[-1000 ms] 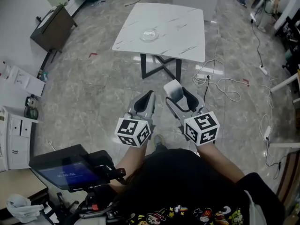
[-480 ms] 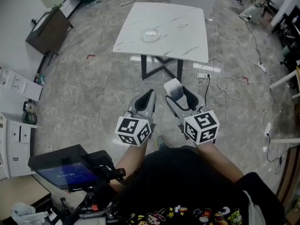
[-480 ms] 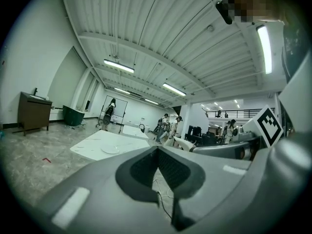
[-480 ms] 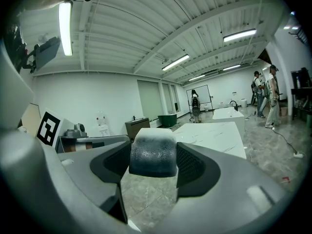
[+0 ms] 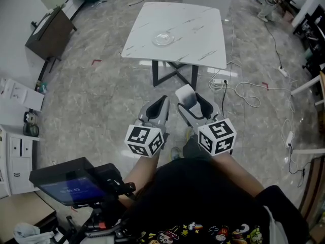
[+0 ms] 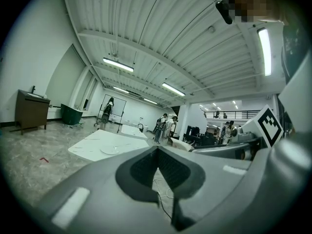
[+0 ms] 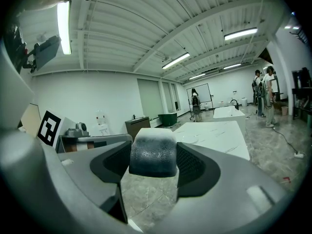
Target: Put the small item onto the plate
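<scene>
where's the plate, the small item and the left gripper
plate (image 5: 162, 38): head view, centre of the dish
small item (image 7: 152, 152): right gripper view, its front face between the jaws
left gripper (image 5: 162, 103): head view, where its shut tips meet

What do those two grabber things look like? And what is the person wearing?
Both are grey plastic. The left gripper and the right gripper each have two long, curved jaws lined with dark, bumpy pads. At the back, each carries a white cube with black square markers. The person wears a black shirt with small cartoon pictures on it.
</scene>
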